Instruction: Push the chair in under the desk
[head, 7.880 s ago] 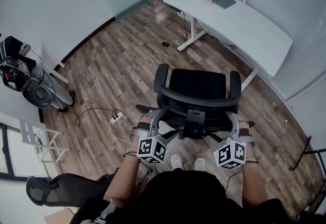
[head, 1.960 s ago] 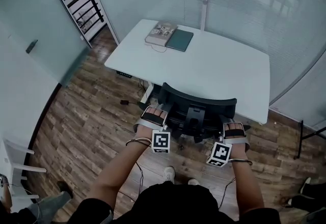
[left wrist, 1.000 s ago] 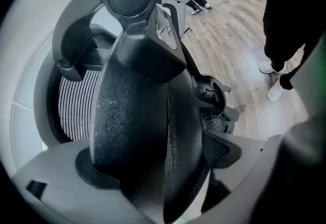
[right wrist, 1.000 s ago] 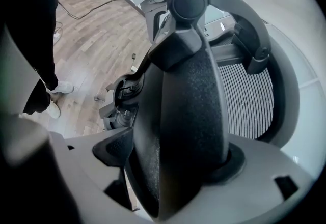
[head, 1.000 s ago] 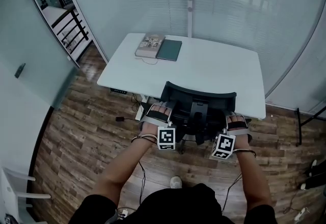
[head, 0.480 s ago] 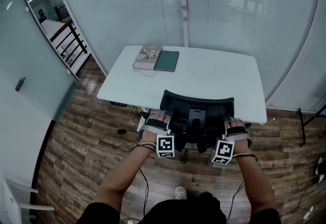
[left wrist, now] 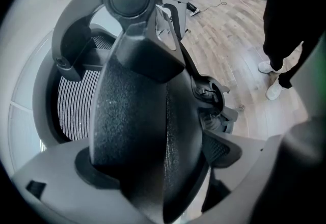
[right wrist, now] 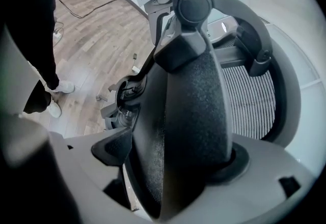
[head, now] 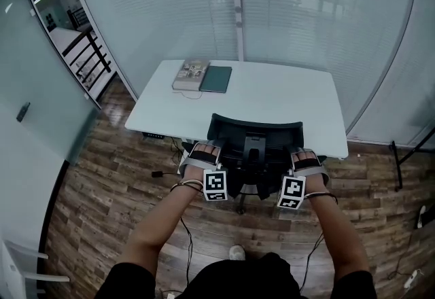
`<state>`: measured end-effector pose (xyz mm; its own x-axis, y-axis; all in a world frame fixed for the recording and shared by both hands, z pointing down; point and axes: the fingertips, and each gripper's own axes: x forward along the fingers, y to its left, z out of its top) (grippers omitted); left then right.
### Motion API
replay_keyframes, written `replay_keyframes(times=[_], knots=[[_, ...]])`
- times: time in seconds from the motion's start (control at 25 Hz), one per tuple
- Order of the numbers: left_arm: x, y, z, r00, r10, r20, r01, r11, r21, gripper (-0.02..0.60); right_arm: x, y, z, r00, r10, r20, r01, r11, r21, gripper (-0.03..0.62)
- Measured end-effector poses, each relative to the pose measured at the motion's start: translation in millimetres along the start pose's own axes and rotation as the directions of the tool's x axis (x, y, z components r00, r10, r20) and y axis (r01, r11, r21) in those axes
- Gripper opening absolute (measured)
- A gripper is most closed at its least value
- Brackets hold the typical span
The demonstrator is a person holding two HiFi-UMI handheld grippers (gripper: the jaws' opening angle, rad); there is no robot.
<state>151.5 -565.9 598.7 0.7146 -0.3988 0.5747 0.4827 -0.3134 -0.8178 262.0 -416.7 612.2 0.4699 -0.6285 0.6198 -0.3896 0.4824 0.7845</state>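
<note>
A black mesh office chair (head: 255, 129) stands with its seat tucked beneath the white desk (head: 285, 97); only its backrest and armrests show. My left gripper (head: 204, 152) clamps the chair's left armrest (left wrist: 137, 131), which fills the space between its jaws in the left gripper view. My right gripper (head: 306, 158) holds the right armrest (right wrist: 188, 131) the same way; its jaws have just been opening a little, with the armrest pad still wedged between them. The chair's mesh back (right wrist: 252, 101) sits close ahead of both grippers.
A book (head: 190, 75) and a green notebook (head: 216, 79) lie at the desk's far left corner. Glass walls with blinds (head: 306, 12) stand right behind the desk. A cable (head: 158, 174) lies on the wood floor to the left. My shoe (head: 236, 252) is behind the chair.
The chair rolled from the open floor to under the desk. Over the last second both grippers have stayed put on the armrests; only the head view has shifted slightly.
</note>
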Motion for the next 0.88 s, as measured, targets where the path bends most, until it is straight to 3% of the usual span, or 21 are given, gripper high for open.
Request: replay_keyframes(times=[0.16,0.36,0.44,0.6,0.76,0.84,0.88], knots=[[-3,1,5,0.999,0.028,0.027,-0.028,0.999,0.026,0.485,-6,5,1,0.999,0.034,0.032,-0.033,0.999,-0.015,0.453],[-27,-7,14,0.995,0.074,0.062,-0.075,0.997,0.022,0.485,-38,5,18,0.993,0.029,0.115,-0.036,0.997,0.064,0.457],[-46,-6,15,0.988,0.125,0.09,-0.124,0.992,-0.015,0.485,-55,2,27,0.988,-0.004,0.154,-0.009,0.996,0.084,0.459],[-88,-1,13,0.967,0.193,0.165,-0.167,0.973,-0.16,0.483,-83,4,45,0.974,-0.047,0.222,0.012,0.987,0.158,0.474],[-139,11,30,0.927,0.272,0.258,-0.173,0.922,-0.347,0.483,-123,7,46,0.955,-0.115,0.275,0.032,0.957,0.288,0.476],[-162,18,40,0.901,0.309,0.304,-0.133,0.865,-0.483,0.483,-146,5,46,0.934,-0.148,0.325,0.008,0.919,0.394,0.474],[-172,21,43,0.886,0.328,0.328,-0.099,0.824,-0.558,0.483,-157,1,47,0.92,-0.168,0.355,-0.013,0.89,0.455,0.474]])
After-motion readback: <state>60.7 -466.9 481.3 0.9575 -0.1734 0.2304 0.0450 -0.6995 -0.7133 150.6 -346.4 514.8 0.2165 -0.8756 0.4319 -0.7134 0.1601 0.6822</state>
